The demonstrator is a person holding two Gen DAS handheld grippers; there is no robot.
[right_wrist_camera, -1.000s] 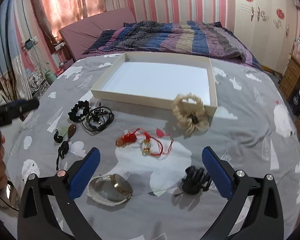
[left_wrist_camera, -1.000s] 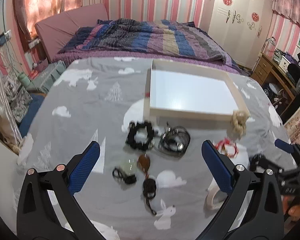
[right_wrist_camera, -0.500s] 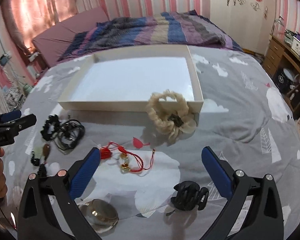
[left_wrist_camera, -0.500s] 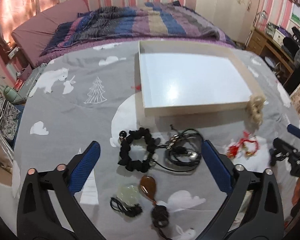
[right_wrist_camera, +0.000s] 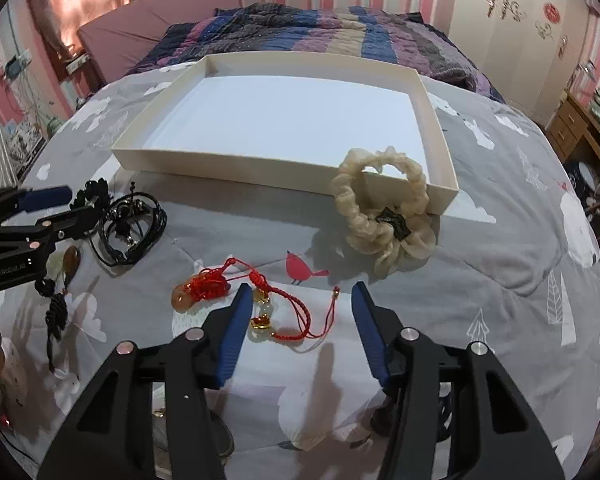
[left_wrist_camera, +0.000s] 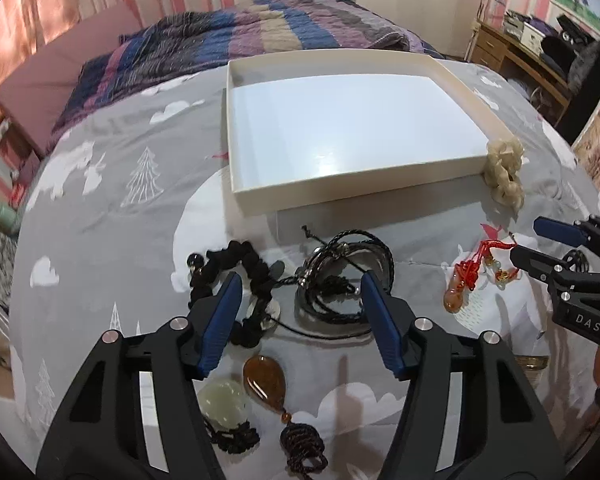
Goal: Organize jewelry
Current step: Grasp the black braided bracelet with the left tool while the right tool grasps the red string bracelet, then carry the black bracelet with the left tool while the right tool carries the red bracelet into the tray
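Bed (right_wrist_camera: pixel 500 240), near edge: left gripper (left_wrist_camera: pixel 300 300) closing, jaws apart over black cord bundle (left_wrist_camera: pixel 340 280); right gripper (right_wrist_camera: pixel 298 312) closing, jaws apart over red-cord bracelet (right_wrist_camera: pixel 288 320); neither pressed.

left gripper (left_wrist_camera: pixel 300 312): my black frame, blue finger pads, silver screws on top
right gripper (right_wrist_camera: pixel 298 322): same build; white "DAS" lettering on its side, 3 o'clock in my left view
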